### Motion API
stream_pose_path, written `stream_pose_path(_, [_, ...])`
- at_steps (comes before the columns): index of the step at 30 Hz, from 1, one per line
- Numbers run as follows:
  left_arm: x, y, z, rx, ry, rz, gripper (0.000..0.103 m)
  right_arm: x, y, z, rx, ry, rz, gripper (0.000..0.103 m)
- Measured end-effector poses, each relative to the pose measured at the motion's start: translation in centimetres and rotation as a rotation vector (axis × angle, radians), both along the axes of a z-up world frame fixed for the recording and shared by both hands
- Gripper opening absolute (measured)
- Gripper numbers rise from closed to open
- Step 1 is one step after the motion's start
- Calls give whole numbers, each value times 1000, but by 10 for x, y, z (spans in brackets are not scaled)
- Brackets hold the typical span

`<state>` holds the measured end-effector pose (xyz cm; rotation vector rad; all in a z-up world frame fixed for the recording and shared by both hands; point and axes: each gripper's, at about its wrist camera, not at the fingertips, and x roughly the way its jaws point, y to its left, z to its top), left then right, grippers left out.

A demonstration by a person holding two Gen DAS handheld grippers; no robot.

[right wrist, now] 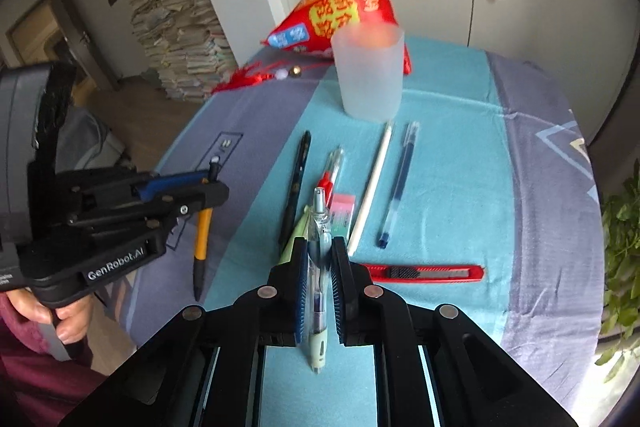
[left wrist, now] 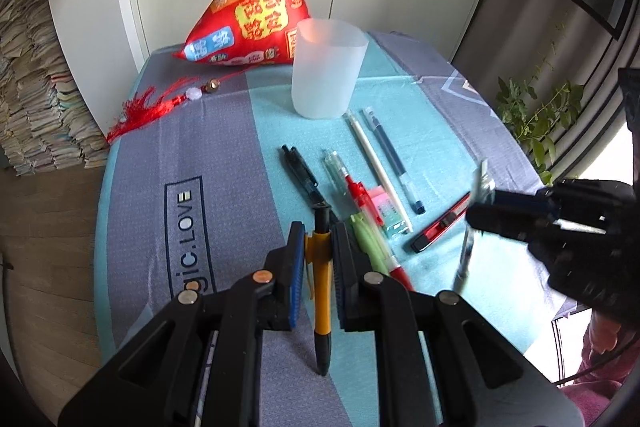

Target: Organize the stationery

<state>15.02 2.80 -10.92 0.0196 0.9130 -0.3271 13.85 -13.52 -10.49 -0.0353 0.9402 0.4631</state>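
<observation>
My left gripper (left wrist: 318,233) is shut on a yellow pen (left wrist: 322,291), held above the cloth with its black tip pointing back toward the camera. My right gripper (right wrist: 320,249) is shut on a clear pen (right wrist: 319,267) with a pale green grip, also lifted. Each gripper shows in the other view: the right gripper (left wrist: 480,215) at the right, the left gripper (right wrist: 214,187) at the left. A frosted plastic cup (left wrist: 326,67) stands upright beyond the pens. On the cloth lie a black pen (left wrist: 300,175), a red pen (left wrist: 356,193), a white pen (left wrist: 378,167) and a blue pen (left wrist: 394,163).
A pink-green eraser (left wrist: 388,215), a green pen (left wrist: 370,241) and a red utility knife (left wrist: 440,223) lie near the pens. A red pyramid cushion (left wrist: 256,15) with a tassel (left wrist: 144,111) sits behind the cup. Plant leaves (right wrist: 620,259) hang past the table's right edge.
</observation>
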Motion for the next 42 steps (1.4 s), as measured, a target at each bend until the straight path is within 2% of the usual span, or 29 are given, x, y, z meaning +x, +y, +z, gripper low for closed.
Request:
stream_pose_path(5, [-3, 1, 16, -9, -42, -9, 12, -6, -10, 28, 35, -82, -37, 12])
stream_pose_path(15, [7, -2, 61, -15, -163, -11, 12, -1, -12, 59, 54, -183, -52, 12])
stream_pose_path(23, [49, -14, 101, -18, -227, -14, 12, 20, -13, 76, 67, -221, -68, 12])
stream_pose_path(30, [98, -23, 128, -65, -259, 12, 12, 33, -19, 86, 88, -245, -91, 12])
stream_pose_path(34, [122, -29, 128, -66, -258, 29, 12, 37, -27, 85, 92, -243, -116, 12])
stream_pose_path(42, [151, -34, 90, -29, -174, 51, 12, 57, -36, 89, 91, -252, -161, 12])
